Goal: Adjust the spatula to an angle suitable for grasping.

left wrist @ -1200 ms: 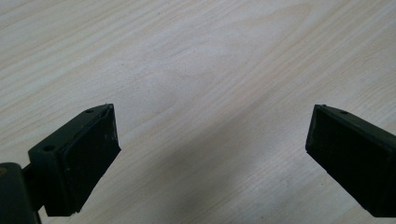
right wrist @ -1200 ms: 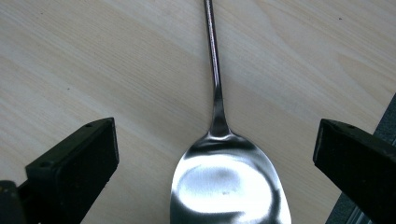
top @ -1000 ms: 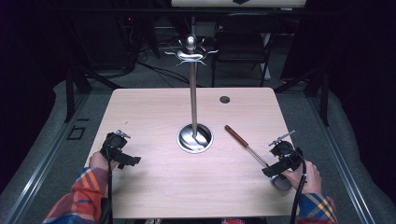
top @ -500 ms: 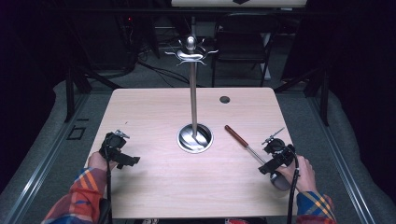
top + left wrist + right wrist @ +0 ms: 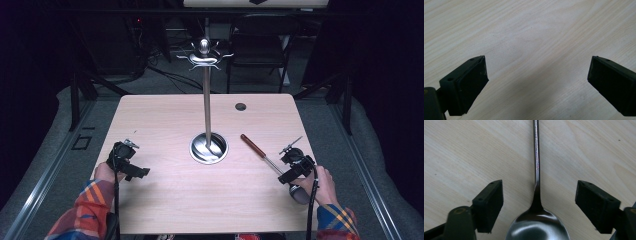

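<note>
The right gripper [image 5: 537, 202] straddled the spoon [image 5: 537, 195] on the worktop [image 5: 165, 125], jaws closing but clear; left gripper [image 5: 536, 82] gaped, empty.

text: none legible | spoon [image 5: 537, 165]: faint reddish marks along handle (too small to read) | counter [image 5: 165, 115]: unmarked, upper left

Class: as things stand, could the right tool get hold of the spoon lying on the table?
Probably yes. The right tool has just been closing, its jaws either side of the spoon at the neck above the bowl, not yet touching. Only bare table lies around it.
</note>
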Demonstrator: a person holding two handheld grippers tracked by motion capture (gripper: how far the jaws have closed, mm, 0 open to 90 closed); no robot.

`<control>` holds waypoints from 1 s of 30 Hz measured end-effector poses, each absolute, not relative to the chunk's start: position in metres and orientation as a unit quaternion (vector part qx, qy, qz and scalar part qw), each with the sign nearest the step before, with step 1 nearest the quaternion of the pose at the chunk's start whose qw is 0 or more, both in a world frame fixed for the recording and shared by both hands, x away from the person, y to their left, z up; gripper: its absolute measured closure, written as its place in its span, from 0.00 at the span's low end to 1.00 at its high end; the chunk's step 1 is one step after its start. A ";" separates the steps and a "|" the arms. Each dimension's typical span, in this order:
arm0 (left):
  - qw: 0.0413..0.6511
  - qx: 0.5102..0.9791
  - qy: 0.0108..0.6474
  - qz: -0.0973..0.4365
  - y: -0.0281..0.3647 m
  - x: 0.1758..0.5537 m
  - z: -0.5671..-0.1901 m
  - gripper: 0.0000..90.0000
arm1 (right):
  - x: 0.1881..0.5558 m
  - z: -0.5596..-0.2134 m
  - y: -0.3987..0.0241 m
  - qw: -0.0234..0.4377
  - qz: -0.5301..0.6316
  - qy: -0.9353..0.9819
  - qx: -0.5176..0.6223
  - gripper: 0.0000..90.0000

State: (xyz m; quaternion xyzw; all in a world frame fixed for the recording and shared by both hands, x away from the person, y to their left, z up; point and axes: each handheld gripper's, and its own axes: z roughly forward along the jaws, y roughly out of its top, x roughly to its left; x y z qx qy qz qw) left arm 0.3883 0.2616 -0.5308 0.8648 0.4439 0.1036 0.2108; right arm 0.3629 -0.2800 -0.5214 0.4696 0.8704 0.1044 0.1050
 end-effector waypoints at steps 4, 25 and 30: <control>0.207 0.867 0.442 0.103 0.262 0.389 -0.531 0.03 | 0.366 -0.523 -0.278 0.106 0.088 0.873 0.467 0.38; 0.204 0.862 0.452 0.102 0.269 0.382 -0.531 0.06 | 0.389 -0.538 -0.272 0.081 0.073 0.879 0.464 0.76; 0.206 0.862 0.453 0.102 0.270 0.382 -0.531 0.06 | 0.390 -0.537 -0.267 0.074 0.061 0.889 0.448 0.87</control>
